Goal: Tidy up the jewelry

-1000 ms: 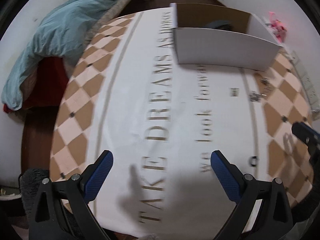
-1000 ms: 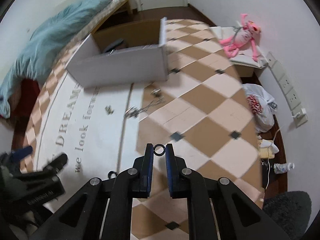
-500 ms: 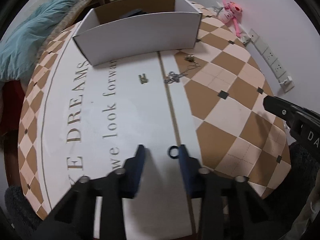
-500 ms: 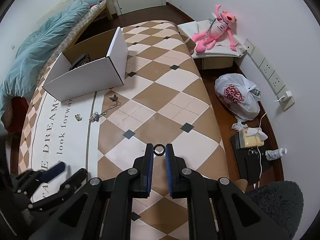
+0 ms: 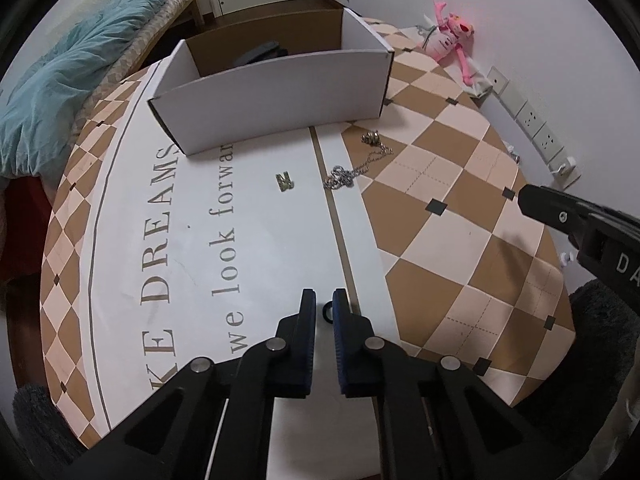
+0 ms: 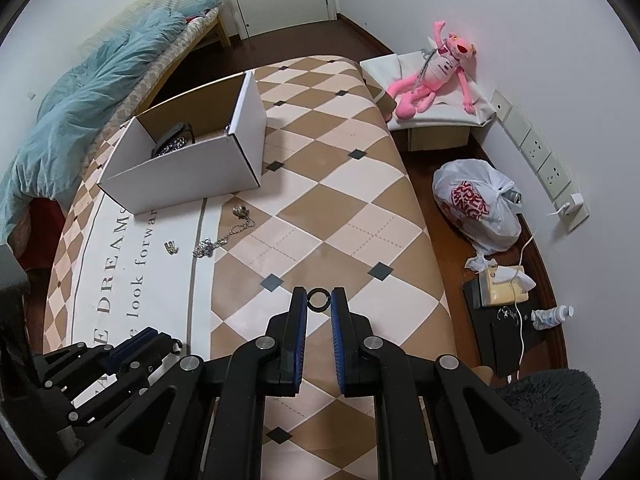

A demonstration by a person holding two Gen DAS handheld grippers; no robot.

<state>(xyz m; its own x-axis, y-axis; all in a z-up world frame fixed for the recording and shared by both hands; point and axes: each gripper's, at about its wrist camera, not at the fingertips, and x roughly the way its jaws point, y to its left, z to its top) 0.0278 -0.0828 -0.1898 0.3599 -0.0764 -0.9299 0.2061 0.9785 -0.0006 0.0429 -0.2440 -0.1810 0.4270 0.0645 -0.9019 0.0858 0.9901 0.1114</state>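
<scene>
On the printed white strip of the table cloth [image 5: 256, 248], my left gripper [image 5: 324, 300] points steeply down, shut on a small black ring [image 5: 324, 315] that stands on edge between its blue pads. My right gripper [image 6: 319, 294] hovers over the checkered part, shut on a second black ring [image 6: 319, 311] at its tips. The left gripper [image 6: 160, 338] also shows at the lower left of the right wrist view. Farther off lie a silver chain [image 5: 340, 178] with a pendant [image 5: 370, 138] and a small gold piece [image 5: 285, 181]. Beyond them stands an open white box [image 5: 280, 96] with dark items inside.
A bed with a blue blanket [image 6: 80, 112] runs along the left. A pink plush toy [image 6: 436, 72] sits on a low stand at the back right. On the floor at the right lie a plastic bag [image 6: 476, 204] and clutter. A dark fuzzy seat [image 6: 552, 412] is near the front right.
My left gripper's jaws went from wide open to shut around the black ring, and its view swung toward the box. The right gripper kept its ring and drifted slightly.
</scene>
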